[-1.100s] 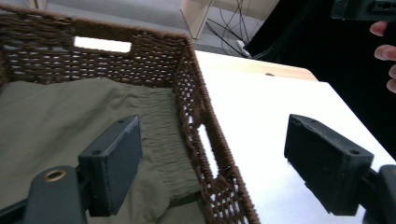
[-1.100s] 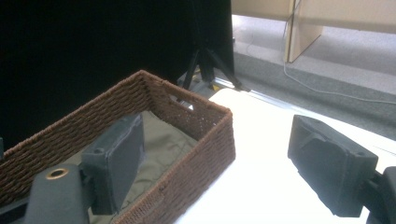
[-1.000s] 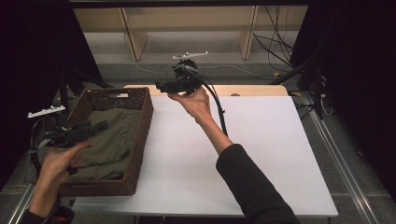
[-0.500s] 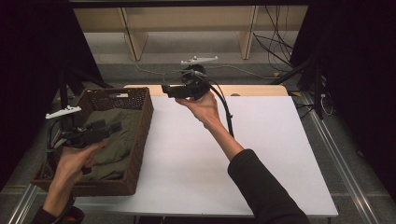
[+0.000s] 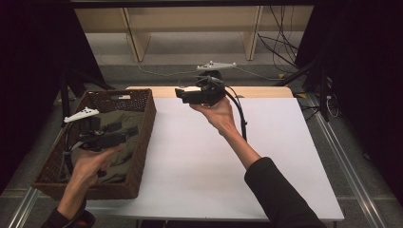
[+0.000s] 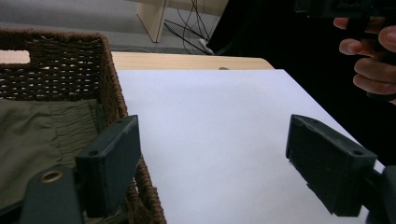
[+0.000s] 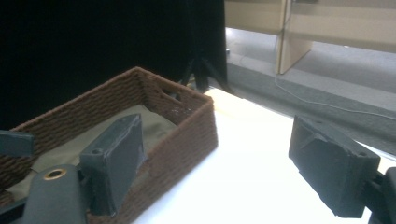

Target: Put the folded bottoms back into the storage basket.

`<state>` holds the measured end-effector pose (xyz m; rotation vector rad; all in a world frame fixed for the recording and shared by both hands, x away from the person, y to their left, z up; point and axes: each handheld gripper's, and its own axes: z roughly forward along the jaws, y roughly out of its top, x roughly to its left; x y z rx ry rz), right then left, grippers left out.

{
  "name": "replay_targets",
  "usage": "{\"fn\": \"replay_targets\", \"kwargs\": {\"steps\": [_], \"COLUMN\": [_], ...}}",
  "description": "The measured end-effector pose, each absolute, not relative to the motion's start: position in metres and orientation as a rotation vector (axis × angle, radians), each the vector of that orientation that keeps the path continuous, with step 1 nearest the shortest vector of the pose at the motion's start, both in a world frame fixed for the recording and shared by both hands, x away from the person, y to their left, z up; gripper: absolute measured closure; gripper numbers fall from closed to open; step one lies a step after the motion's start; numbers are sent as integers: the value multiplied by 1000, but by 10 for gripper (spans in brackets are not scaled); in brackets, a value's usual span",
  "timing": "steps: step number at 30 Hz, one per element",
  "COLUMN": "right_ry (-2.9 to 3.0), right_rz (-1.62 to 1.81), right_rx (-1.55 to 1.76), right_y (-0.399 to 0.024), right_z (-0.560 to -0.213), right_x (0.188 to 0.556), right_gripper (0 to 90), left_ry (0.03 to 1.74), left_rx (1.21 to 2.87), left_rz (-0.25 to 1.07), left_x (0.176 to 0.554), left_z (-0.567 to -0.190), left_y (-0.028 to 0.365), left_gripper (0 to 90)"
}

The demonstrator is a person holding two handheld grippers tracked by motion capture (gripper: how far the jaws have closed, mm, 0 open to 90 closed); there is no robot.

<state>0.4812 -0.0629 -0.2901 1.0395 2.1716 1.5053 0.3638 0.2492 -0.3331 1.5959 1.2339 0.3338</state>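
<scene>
A brown woven basket [image 5: 145, 142] stands at the table's left edge with an olive-green cloth [image 5: 124, 160] lying in it. My left gripper [image 5: 127, 131] hovers over the basket's middle, pointing right, its jaws wide open and holding nothing. In the left gripper view, my left gripper [image 6: 212, 135] looks past the basket wall [image 6: 60, 70] and the cloth [image 6: 42, 130] across the white table. My right gripper [image 5: 180, 94] is held up over the table's far edge, pointing left, open and holding nothing. In the right gripper view, my right gripper [image 7: 215, 135] faces the basket [image 7: 182, 135] and the cloth [image 7: 156, 119].
The white table top [image 5: 199, 156] stretches right of the basket. A wooden strip [image 5: 266, 91] runs along its far edge. Wooden shelf legs [image 5: 135, 38] and loose cables [image 5: 285, 52] are on the floor behind. Dark curtains hang on both sides.
My left gripper has moved to the right over the basket. My right gripper has shifted right and a little toward me. Both stay open.
</scene>
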Motion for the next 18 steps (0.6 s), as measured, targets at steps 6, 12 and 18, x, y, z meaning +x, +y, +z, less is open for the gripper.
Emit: {"fn": "replay_targets", "kwargs": {"steps": [6,12,18], "right_ry": [2150,2137,2117], "right_rz": [1512,1516,1524], "right_rx": [1057,1054,1060], "right_y": [-76,-85,-96], "right_z": [-293,-295,-298], "right_x": [478,473,468], "right_gripper": [192,192,191], "left_ry": [1211,1190,1182], "left_rx": [1602,1608,1611], "left_rz": [334,334,323], "left_x": [364,364,364], "left_z": [-336,-337,-341], "left_y": [242,234,226], "left_gripper": [177,177,177]}}
